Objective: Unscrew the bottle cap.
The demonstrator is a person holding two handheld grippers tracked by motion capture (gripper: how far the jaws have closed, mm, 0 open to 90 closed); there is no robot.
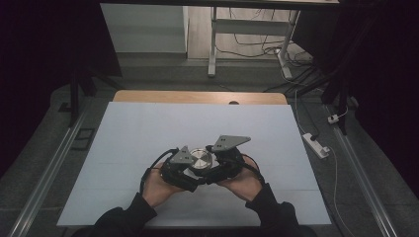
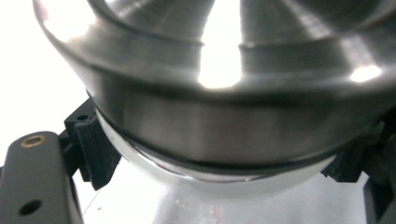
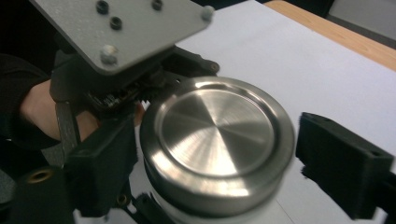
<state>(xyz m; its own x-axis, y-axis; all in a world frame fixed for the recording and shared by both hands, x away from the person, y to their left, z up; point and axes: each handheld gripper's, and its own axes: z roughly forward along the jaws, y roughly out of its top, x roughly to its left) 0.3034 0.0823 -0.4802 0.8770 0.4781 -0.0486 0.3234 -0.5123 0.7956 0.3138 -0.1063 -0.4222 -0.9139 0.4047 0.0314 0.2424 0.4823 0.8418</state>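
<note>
In the high view you are holding one round jar with a metal lid (image 1: pixel 200 159) just above the desk (image 1: pixel 148 128), near its front edge, between your two grippers. The left gripper (image 1: pixel 184 170) is clamping the jar from the left, likely to steady the body, while the right gripper (image 1: pixel 217 165) is meeting it from the right.

In the left gripper view the jaws are pressing on the pale body just under the steel lid (image 2: pixel 224 93), one pad on each side.

In the right gripper view your right jaws are straddling the lid (image 3: pixel 217 140): one seems to be touching its left edge, the other is standing just clear on the right, so they are not gripping it yet, probably set for twisting it.
</note>
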